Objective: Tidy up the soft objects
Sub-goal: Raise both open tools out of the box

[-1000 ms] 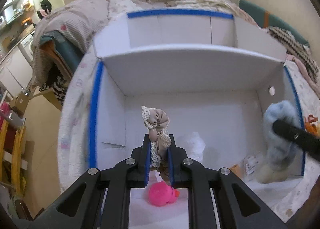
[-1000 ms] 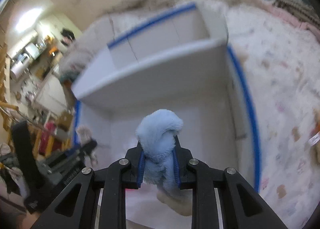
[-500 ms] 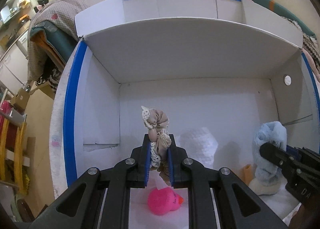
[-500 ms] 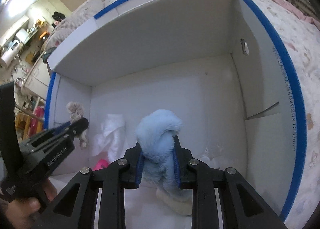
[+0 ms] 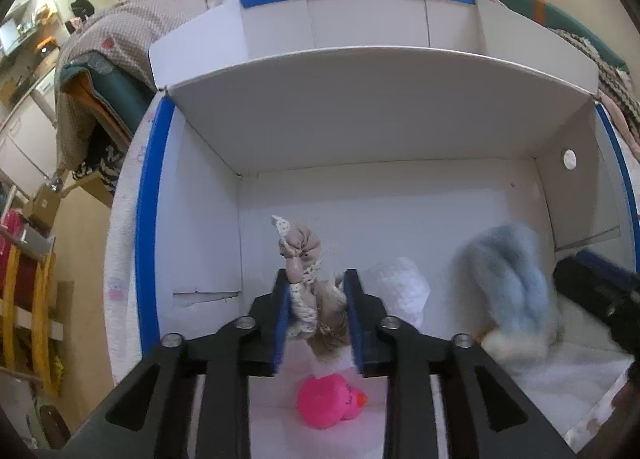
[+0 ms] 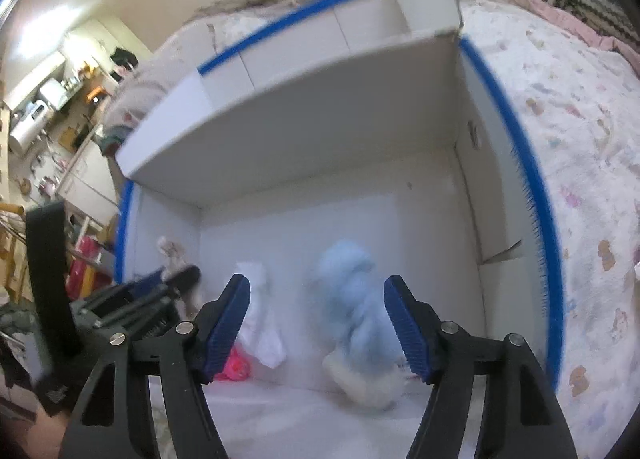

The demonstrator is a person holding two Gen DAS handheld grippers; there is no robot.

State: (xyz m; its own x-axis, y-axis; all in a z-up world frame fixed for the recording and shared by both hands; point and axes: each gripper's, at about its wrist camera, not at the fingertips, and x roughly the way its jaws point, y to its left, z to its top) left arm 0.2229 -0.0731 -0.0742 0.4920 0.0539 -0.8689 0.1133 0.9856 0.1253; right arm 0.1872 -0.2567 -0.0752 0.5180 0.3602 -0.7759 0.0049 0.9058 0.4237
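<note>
Bed cover: pale quilt with small printed figures, spread under and to the right of the box.
Box: large white cardboard box with blue-taped edges, open towards both cameras, its top flap folded back; both grippers reach into it.
Blue plush toy: fluffy light-blue body with a cream base, blurred in both views, inside the box near its right wall; it lies between the right gripper's blue pads without touching either.
Right gripper: jaws have just been opening and now stand spread wide, free of the blue toy; in the left wrist view its black tip shows at the right edge, just beside the toy.
Left gripper: jaws have just been opening and are parted a little; the beige cloth doll sits between them, the left pad touching its lace, a narrow gap at the right pad.
Beige cloth doll: knotted fabric with crochet lace trim, upright between the left pads, above the box floor.
White knitted piece: on the box floor, behind the left gripper's right finger, between doll and blue toy.
Pink toy: bright pink, round, with an orange tip, on the box floor below the left gripper.
</note>
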